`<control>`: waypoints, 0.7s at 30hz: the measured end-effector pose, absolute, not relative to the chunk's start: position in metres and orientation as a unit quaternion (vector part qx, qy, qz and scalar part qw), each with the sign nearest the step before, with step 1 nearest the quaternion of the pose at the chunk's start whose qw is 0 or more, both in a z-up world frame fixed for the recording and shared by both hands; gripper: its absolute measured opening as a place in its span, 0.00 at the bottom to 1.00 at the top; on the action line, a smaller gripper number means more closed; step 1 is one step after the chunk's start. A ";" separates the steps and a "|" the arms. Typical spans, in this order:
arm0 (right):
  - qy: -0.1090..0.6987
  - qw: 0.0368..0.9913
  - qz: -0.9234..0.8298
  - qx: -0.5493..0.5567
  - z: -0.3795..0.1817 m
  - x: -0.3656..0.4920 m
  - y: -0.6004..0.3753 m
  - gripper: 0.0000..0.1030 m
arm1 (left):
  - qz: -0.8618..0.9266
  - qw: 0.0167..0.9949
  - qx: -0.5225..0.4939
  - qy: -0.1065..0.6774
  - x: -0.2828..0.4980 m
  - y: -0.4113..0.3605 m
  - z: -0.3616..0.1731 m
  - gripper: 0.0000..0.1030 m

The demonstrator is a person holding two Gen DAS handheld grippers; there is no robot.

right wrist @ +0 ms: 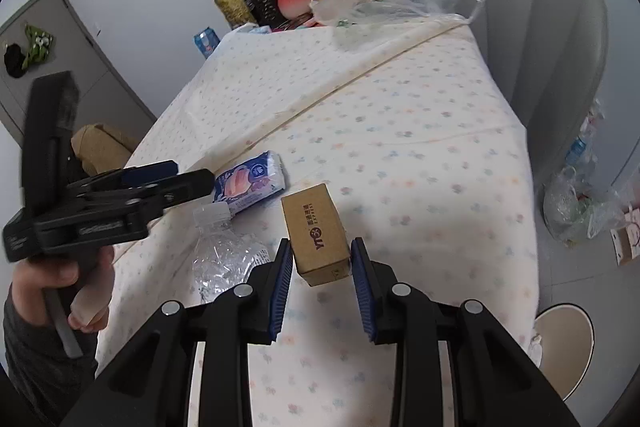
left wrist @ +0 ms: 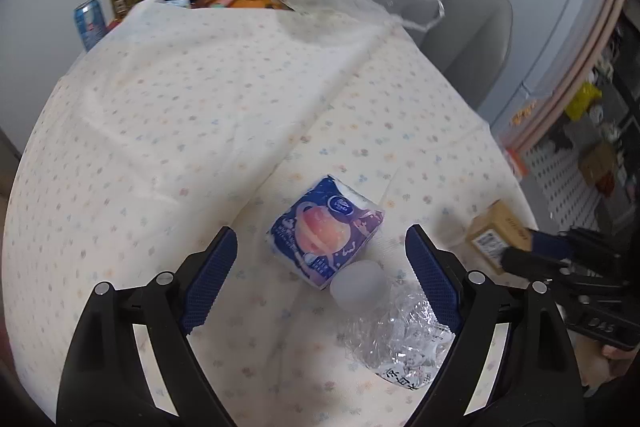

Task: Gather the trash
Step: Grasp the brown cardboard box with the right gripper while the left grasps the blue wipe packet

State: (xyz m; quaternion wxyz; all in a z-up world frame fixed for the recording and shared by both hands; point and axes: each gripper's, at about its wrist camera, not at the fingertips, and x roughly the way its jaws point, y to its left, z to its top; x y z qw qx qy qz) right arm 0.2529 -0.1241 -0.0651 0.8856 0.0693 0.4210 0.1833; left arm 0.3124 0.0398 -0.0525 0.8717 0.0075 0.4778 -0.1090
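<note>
Desk under floral cloth carries the trash. Right gripper: fingers clenched on cardboard box, pickup step. Left gripper: fingers released above crushed bottle and tissue pack. Next, likely: lift box, bin it.

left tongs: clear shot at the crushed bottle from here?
Probably yes. The left tongs stand open right above the crushed bottle, nothing covering it. The tissue pack touches its cap, so closing may nudge that. The right tongs are busy gripping the cardboard box.
</note>
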 end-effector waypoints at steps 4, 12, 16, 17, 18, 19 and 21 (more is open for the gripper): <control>0.416 0.888 0.165 0.108 -0.065 0.241 -0.149 0.29 | -0.125 0.857 0.049 0.497 0.325 0.022 -0.058 0.83; 0.414 0.892 0.136 0.119 -0.066 0.227 -0.188 0.29 | -0.138 0.834 0.086 0.527 0.344 0.003 -0.073 0.82; 0.411 0.894 0.120 0.128 -0.065 0.221 -0.210 0.29 | -0.130 0.823 0.089 0.545 0.353 0.000 -0.085 0.56; 0.409 0.895 0.116 0.131 -0.065 0.219 -0.216 0.29 | -0.128 0.822 0.090 0.548 0.354 -0.001 -0.088 0.55; 0.408 0.896 0.113 0.134 -0.065 0.217 -0.220 0.29 | -0.129 0.825 0.090 0.542 0.353 -0.002 -0.086 0.49; 0.407 0.897 0.111 0.136 -0.065 0.215 -0.225 0.29 | -0.130 0.827 0.087 0.540 0.353 -0.002 -0.085 0.38; 0.402 0.898 0.106 0.142 -0.064 0.212 -0.234 0.29 | -0.128 0.830 0.068 0.539 0.353 -0.002 -0.078 0.12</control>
